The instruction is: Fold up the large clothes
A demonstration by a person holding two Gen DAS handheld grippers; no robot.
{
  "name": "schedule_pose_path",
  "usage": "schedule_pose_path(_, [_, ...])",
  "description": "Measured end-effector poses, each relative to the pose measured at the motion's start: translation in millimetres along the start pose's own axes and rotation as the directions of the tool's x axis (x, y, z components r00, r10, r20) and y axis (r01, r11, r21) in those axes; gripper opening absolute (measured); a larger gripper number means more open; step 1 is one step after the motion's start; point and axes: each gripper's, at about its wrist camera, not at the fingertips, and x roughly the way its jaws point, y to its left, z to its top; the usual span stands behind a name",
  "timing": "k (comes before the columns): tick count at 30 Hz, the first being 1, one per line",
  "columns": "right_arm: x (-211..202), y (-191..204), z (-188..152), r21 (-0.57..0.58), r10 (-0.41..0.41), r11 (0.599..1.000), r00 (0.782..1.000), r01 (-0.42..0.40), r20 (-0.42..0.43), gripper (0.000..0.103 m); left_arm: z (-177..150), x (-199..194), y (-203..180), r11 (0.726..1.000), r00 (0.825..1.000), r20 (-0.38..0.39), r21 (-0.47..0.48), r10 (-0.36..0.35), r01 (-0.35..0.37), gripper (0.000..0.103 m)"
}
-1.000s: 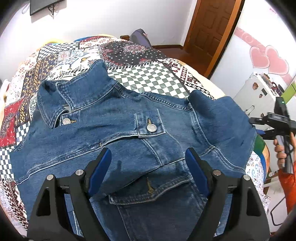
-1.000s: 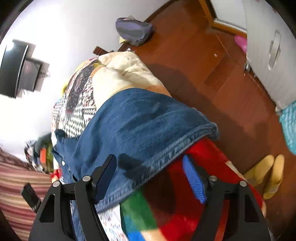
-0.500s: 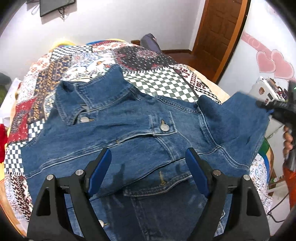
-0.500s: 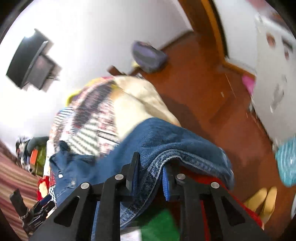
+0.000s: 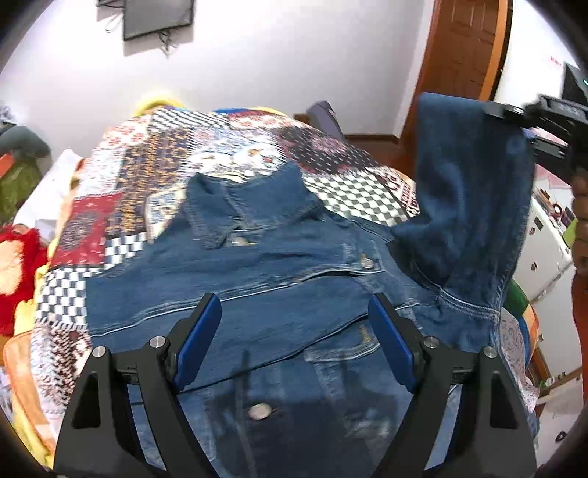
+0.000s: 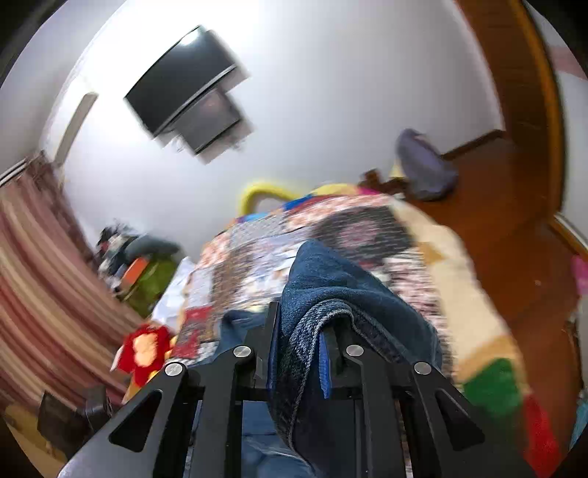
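A blue denim jacket lies front up on a patchwork bedspread, collar toward the far wall. My left gripper is open and empty, hovering above the jacket's lower front. My right gripper is shut on the jacket's sleeve, near the cuff. In the left wrist view the sleeve hangs lifted high at the right from my right gripper.
A red plush toy lies at the bed's left edge. A wall-mounted TV is on the far wall and a wooden door at the right. A white cabinet stands right of the bed.
My right gripper closed on the sleeve at the bed's right edge and raised it high. My left gripper drew back and up, staying open.
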Motion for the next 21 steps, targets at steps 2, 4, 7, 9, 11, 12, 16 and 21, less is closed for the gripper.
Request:
schedule_pose_path(2, [25.4,32.7,-7.8,-0.026,0.046,0.999,0.998,-0.047,-0.046,0.015,-4.9,-13.0,13.5,1.0,1.0,0.017,-0.011,0.024,-0.024,0.082])
schedule_pose_path(4, [50.7,61.2,-20.8,-0.05,0.074,0.996,0.992,-0.08,-0.104,0.015,-10.1,-24.0,27.1,0.999,0.999,0.029,-0.028,0.041,-0.041,0.083])
schedule_pose_path(7, [97.0,96.1,-56.6,-0.077,0.096,0.99,0.968,-0.117,-0.232,0.015,-19.0,-39.2,48.7,0.996,0.997,0.044,-0.067,0.066,-0.063,0.085])
schedule_pose_path(9, [127.1,109.0,-84.0,-0.063,0.11,0.988,0.934,-0.139,-0.339,0.015,-26.7,-49.0,63.5,0.993,0.995,0.052,-0.093,0.08,-0.075,0.086])
schedule_pose_path(11, [151.6,117.2,-112.8,-0.062,0.103,0.988,0.897,-0.143,-0.431,0.014,-33.7,-54.6,73.3,0.99,0.994,0.053,-0.114,0.093,-0.087,0.089])
schedule_pose_path(12, [161.8,121.2,-128.0,-0.068,0.094,0.987,0.875,-0.144,-0.476,0.014,-37.5,-56.3,77.4,0.988,0.994,0.049,-0.121,0.101,-0.094,0.089])
schedule_pose_path(16, [182.9,122.1,-175.1,-0.153,0.013,0.979,0.799,-0.131,-0.601,0.015,-50.9,-54.8,88.0,0.984,0.992,0.016,-0.129,0.126,-0.123,0.089])
schedule_pose_path(21, [195.9,107.7,-209.1,-0.188,-0.062,0.974,0.661,-0.122,-0.748,0.015,-59.3,-42.1,88.2,0.983,0.99,-0.03,-0.123,0.135,-0.138,0.089])
